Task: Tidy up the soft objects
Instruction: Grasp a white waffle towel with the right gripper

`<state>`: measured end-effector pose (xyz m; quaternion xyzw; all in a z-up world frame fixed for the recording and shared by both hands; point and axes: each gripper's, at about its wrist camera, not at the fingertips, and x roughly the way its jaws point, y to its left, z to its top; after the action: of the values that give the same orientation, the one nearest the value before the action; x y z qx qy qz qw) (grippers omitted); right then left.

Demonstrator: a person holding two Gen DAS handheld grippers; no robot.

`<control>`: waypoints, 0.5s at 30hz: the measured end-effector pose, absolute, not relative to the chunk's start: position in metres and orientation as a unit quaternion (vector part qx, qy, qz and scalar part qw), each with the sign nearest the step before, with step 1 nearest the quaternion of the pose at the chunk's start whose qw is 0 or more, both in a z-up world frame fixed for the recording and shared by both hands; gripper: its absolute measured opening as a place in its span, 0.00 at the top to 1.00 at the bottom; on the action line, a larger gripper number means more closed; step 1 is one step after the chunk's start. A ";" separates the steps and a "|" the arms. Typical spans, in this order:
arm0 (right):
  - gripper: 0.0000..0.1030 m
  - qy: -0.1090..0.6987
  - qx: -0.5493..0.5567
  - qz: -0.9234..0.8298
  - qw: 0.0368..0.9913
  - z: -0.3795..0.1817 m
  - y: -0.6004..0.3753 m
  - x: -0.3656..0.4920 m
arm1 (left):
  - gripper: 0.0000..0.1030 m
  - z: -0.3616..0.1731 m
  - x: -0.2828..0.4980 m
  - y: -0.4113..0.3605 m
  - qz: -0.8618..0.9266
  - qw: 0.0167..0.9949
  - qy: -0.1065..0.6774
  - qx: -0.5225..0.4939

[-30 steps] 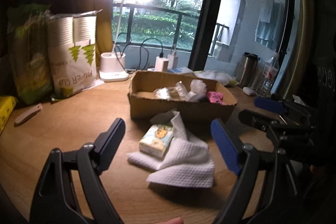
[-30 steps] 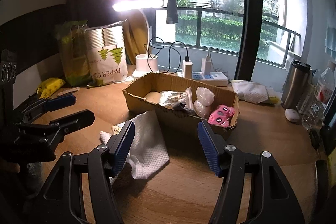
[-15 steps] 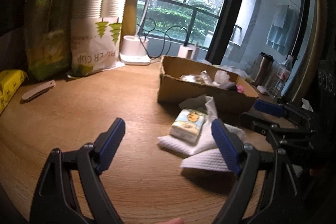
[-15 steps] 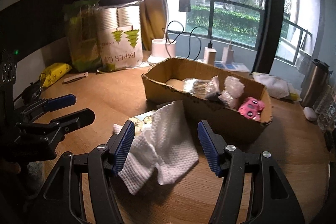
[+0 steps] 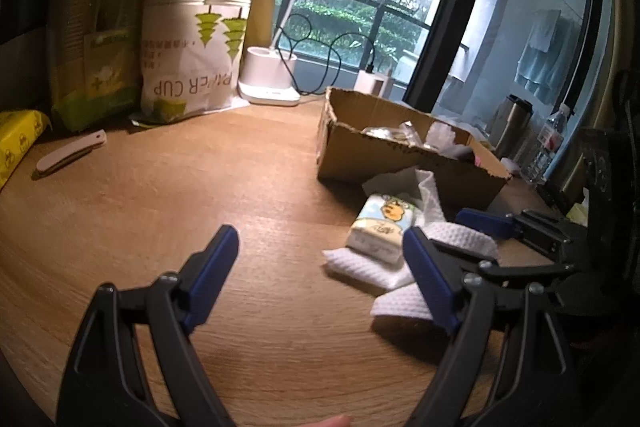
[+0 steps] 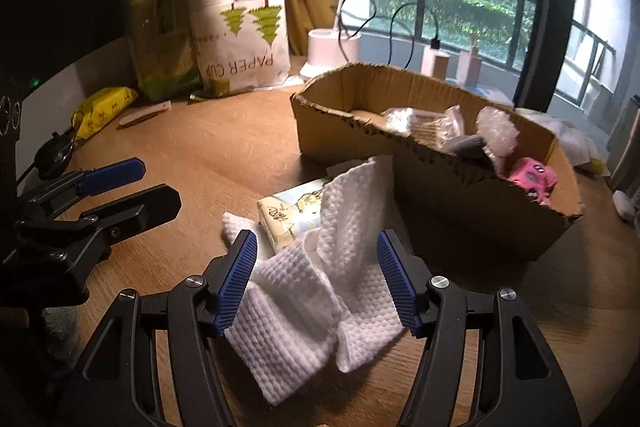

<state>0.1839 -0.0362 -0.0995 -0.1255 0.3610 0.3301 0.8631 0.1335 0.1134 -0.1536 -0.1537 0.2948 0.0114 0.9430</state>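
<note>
The white cloth (image 6: 320, 287) lies crumpled on the table (image 6: 224, 143) just in front of the box (image 6: 460, 211), one corner leaning up against the box's near wall; a tissue pack (image 6: 288, 211) sits partly under it, touching it on the left; the right tongs (image 6: 318, 283) hover over the cloth with their blue pads spread wide to either side of it, gripping nothing; the left tongs (image 5: 320, 279) are likewise wide open and empty, over bare wood to the left of the cloth, their right pad overlapping the cloth's edge in the left wrist view; inside the box lie a pink toy (image 6: 534, 179), some clear wrapped packets (image 6: 424, 123) and a bubble-wrap bundle (image 6: 496, 131); behind stand a paper cup bag (image 6: 240, 39), a green bag (image 6: 160, 31) and a lit lamp (image 6: 328, 51); a yellow pack (image 6: 102, 109) and a small white tool (image 6: 144, 115) lie at the far left.
</note>
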 end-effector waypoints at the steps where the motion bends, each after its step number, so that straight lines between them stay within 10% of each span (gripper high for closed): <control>1: 0.36 0.362 -0.126 0.333 0.861 -0.101 -0.034 0.185 | 0.17 -0.154 0.134 0.113 0.012 0.943 0.295 -0.154; 8: 0.87 0.358 -0.145 0.346 0.855 -0.103 -0.027 0.185 | 0.17 -0.150 0.135 0.110 0.013 0.944 0.295 -0.146; 15: 0.92 0.323 -0.128 0.354 0.868 -0.082 -0.045 0.174 | 0.17 -0.142 0.133 0.097 0.011 0.947 0.293 -0.131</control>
<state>0.1737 -0.0451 -0.0823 -0.1280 0.3232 0.3538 0.8683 0.1330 0.0968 -0.1423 -0.1306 0.2934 0.0111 0.9470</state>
